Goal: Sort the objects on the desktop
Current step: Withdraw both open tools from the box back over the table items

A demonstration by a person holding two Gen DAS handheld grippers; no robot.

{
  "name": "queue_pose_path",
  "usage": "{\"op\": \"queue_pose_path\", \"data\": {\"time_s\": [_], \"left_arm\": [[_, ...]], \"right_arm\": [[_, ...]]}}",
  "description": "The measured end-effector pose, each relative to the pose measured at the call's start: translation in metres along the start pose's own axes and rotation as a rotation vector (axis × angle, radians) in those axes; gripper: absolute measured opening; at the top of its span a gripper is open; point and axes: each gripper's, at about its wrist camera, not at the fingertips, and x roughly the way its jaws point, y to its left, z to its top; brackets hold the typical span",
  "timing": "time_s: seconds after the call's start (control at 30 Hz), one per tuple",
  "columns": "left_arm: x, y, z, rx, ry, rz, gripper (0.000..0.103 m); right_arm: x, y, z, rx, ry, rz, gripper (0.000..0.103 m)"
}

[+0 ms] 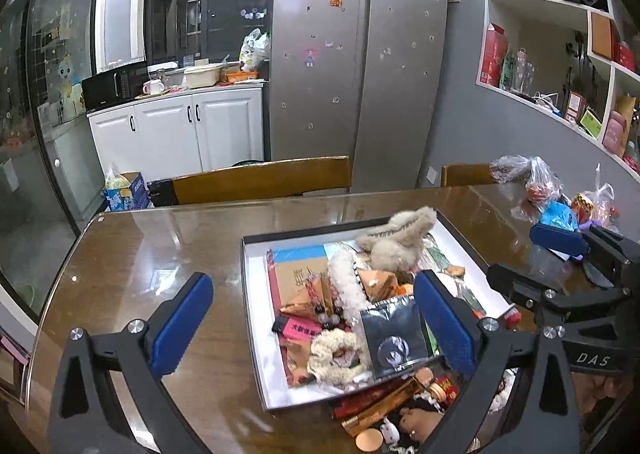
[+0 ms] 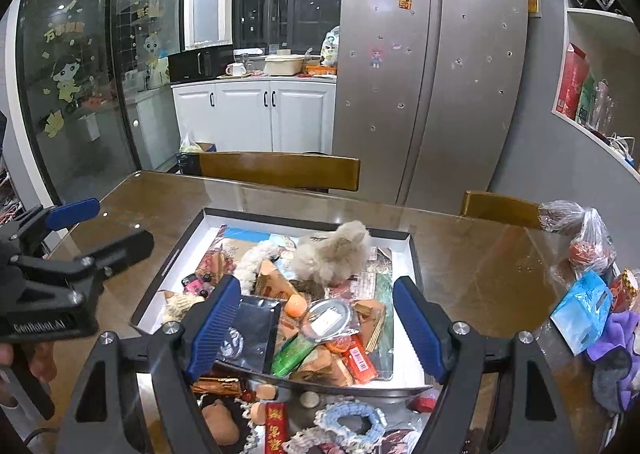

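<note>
Your left gripper (image 1: 316,324) stands wide open, nothing between its pads; the dark foil packet (image 1: 394,338) lies just inside its right finger. Your right gripper (image 2: 320,328) is equally spread and empty, above an orange pack (image 2: 360,360) and green tube (image 2: 292,354). Beyond both, the white-lined tray (image 2: 404,254) holds the clutter, a beige fluffy item (image 2: 340,254), possibly a hair clip, farthest. Glass-topped table (image 1: 160,238) underneath.

Both wrist views near, angled down, share tray (image 1: 256,318).
</note>
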Motion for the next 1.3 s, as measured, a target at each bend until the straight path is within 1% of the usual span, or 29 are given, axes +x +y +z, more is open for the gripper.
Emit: {"op": "queue_pose_path", "data": {"time_s": [0.17,0.47,0.53,0.6,0.77,0.93,1.07,1.3], "left_arm": [[-0.011,-0.006,-0.014,-0.021,0.021,-0.039,0.101],[-0.039,-0.027,-0.038,0.005,0.035,-0.074,0.101],[-0.046,-0.034,-0.041,0.022,0.034,-0.072,0.101],[-0.053,-0.042,-0.046,0.029,0.034,-0.086,0.101],[-0.063,-0.064,-0.061,0.039,0.041,-0.134,0.101],[-0.058,-0.091,-0.078,0.059,0.071,-0.172,0.101],[-0.047,-0.116,-0.091,0.079,0.102,-0.207,0.101],[-0.026,-0.156,-0.109,0.161,0.129,-0.227,0.101]], "right_arm": [[-0.012,0.005,-0.008,-0.006,0.004,0.003,0.081],[-0.042,0.004,-0.03,-0.001,0.007,0.0,0.081],[-0.05,-0.001,-0.042,0.023,-0.001,0.017,0.081],[-0.053,-0.006,-0.053,0.05,0.009,0.025,0.081],[-0.064,-0.029,-0.082,0.106,0.031,-0.001,0.081],[-0.078,-0.061,-0.109,0.167,0.045,-0.028,0.081],[-0.083,-0.074,-0.123,0.183,0.06,-0.04,0.081],[-0.078,-0.105,-0.149,0.221,0.093,-0.047,0.081]]}}
